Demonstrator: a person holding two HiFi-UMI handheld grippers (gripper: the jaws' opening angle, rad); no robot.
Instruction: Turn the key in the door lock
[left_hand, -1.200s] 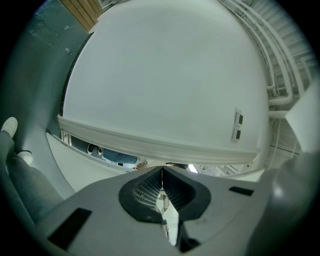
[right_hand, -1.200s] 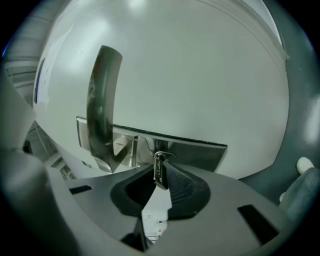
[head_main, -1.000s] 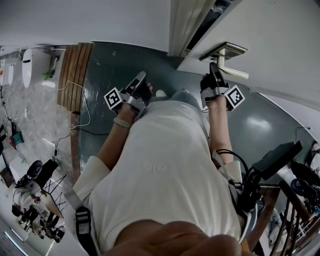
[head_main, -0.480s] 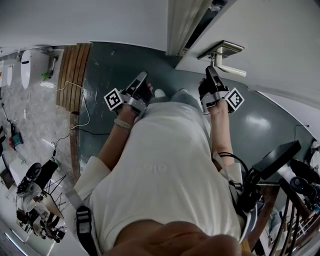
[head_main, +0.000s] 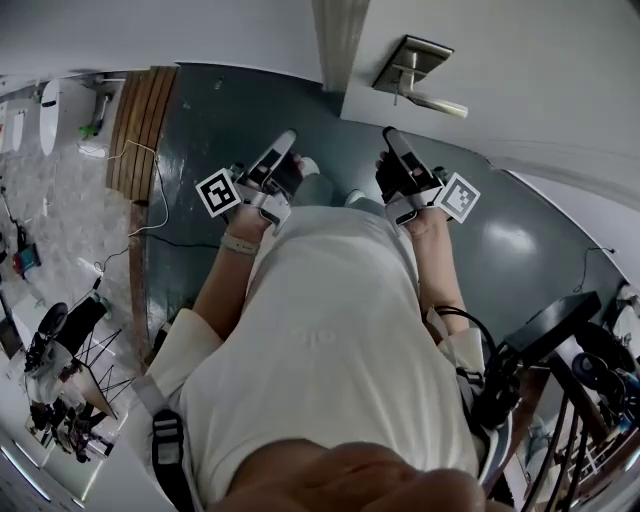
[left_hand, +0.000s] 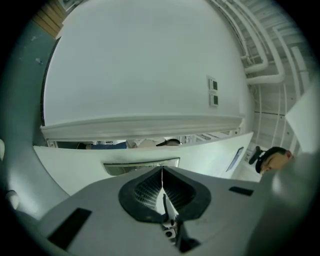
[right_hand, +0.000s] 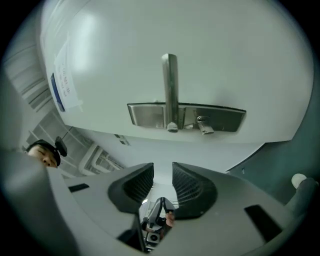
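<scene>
Key (right_hand: 203, 125) in lock plate (right_hand: 225, 118); right tongs (right_hand: 162, 174) just opened, nothing between.

door (right_hand: 210, 50) white | lever handle (right_hand: 171, 85) silver | key (right_hand: 204, 126) silver | floor (head_main: 230, 130) dark teal-grey

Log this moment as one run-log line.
right tongs: just been opening, empty, clear of key | left tongs: shut, empty | key: in lock plate beside door handle, untouched

White short-sleeve tee (head_main: 330, 330); pale wristband (head_main: 240, 243) on L wrist; black strap (head_main: 165, 450) w/ buckle at 7 o'clock; black cable (head_main: 462, 313) by R elbow.
</scene>
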